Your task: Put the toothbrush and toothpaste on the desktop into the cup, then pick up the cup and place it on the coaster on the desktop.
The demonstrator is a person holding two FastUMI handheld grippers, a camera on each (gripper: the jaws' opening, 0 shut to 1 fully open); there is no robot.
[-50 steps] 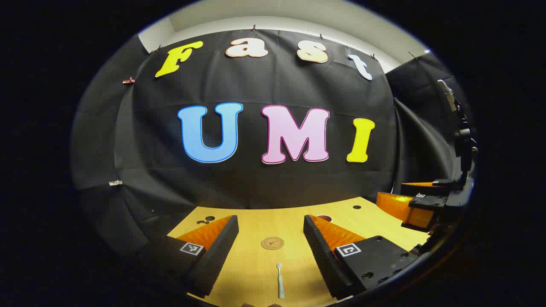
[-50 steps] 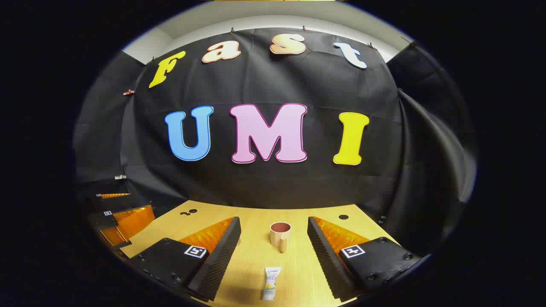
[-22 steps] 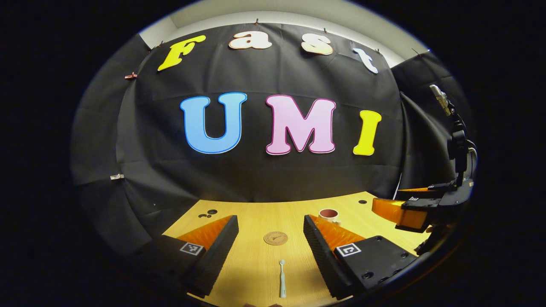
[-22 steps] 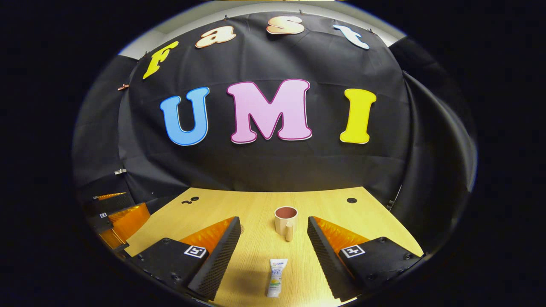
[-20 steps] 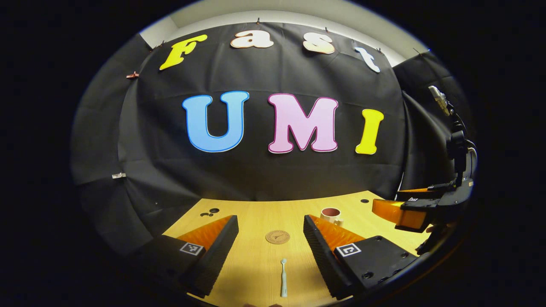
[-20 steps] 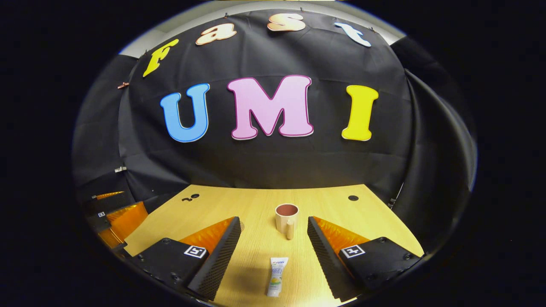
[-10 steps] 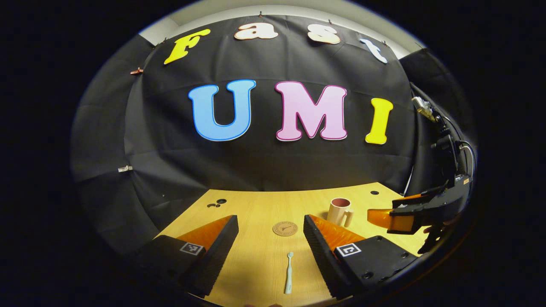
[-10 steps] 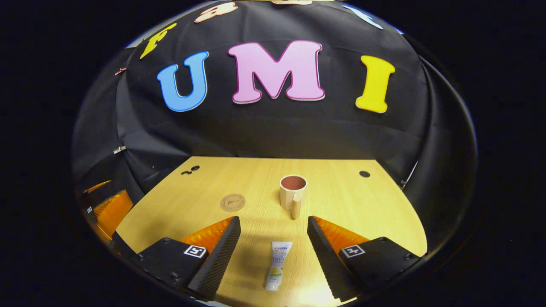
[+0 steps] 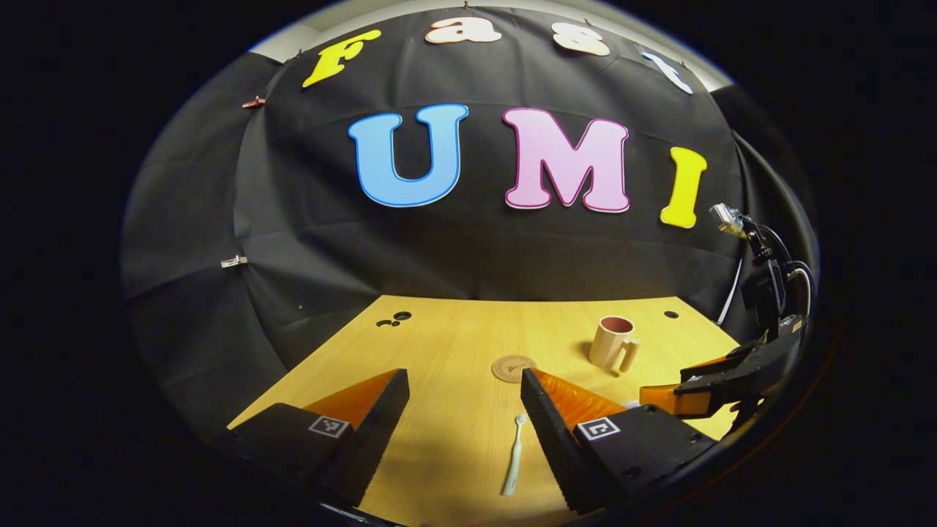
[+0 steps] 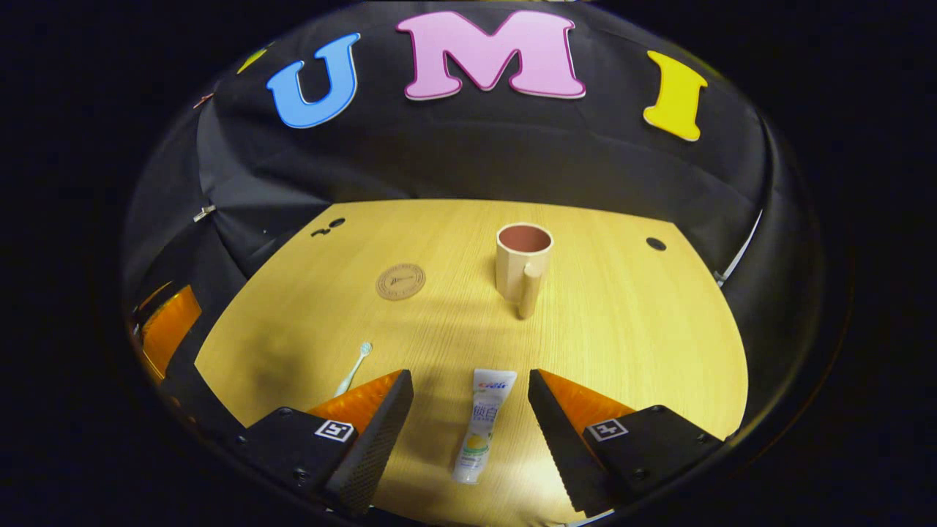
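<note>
Your toothpaste (image 10: 480,427), a soft white tube, lay flat on the wooden desk (image 10: 622,344) between the wide-spread, empty fingers of your right gripper (image 10: 468,391). Your left gripper (image 9: 463,395) was just as open and empty, the slim toothbrush (image 9: 514,454) between its ribbed fingers. The cup (image 10: 522,268) stood upright beyond, the round coaster (image 10: 400,281) beside it.

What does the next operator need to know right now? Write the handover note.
Left gripper: open, empty, toothbrush lying between its fingers.
Right gripper: open, empty, toothpaste tube lying between its fingers.
Cup: upright and empty on the desktop, handle toward the right gripper, apart from the coaster.
Done: nothing.
Left: grasp both items, drop them into the cup, then set the cup on the coaster.
</note>
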